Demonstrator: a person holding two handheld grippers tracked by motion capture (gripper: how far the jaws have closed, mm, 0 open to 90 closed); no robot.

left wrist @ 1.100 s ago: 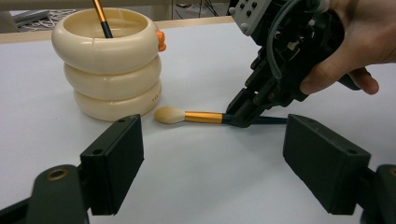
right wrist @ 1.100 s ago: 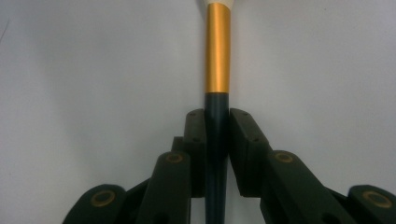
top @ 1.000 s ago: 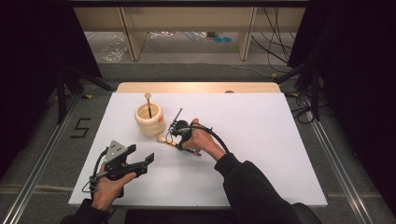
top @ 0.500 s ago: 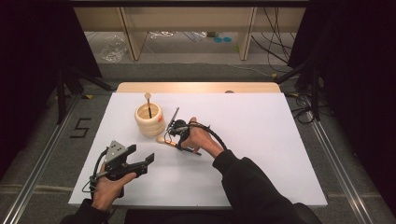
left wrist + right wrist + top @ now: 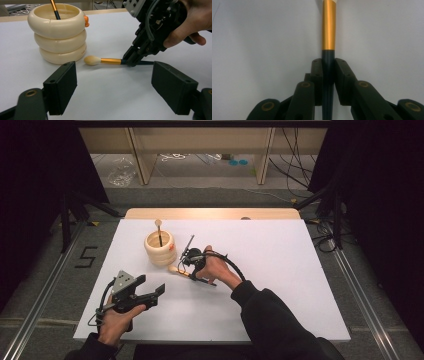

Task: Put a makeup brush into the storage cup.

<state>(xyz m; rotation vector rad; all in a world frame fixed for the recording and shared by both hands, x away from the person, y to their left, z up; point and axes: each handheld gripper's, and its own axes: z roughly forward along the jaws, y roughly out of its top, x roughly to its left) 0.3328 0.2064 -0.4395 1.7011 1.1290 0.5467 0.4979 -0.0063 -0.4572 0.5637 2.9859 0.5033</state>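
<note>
- High view is showing the makeup brush (image 5: 178,270) lying flat on the white table (image 5: 300,285), left of the middle and nearer the far edge, just in front of the cream ringed holder (image 5: 160,248).
- The right gripper (image 5: 190,265) is sitting right over the brush's dark handle, the bristle head poking out beyond its tips.
- The brush's long axis is running roughly along the table's width, its pale bristle head (image 5: 92,60) pointing toward the left edge, the handle toward the right.
- In the right gripper view the jaws are pinching the dark handle just below the gold ferrule (image 5: 329,27).
- The left gripper (image 5: 150,292) is hovering near the left front corner, jaws spread wide, gripping nothing.
</note>
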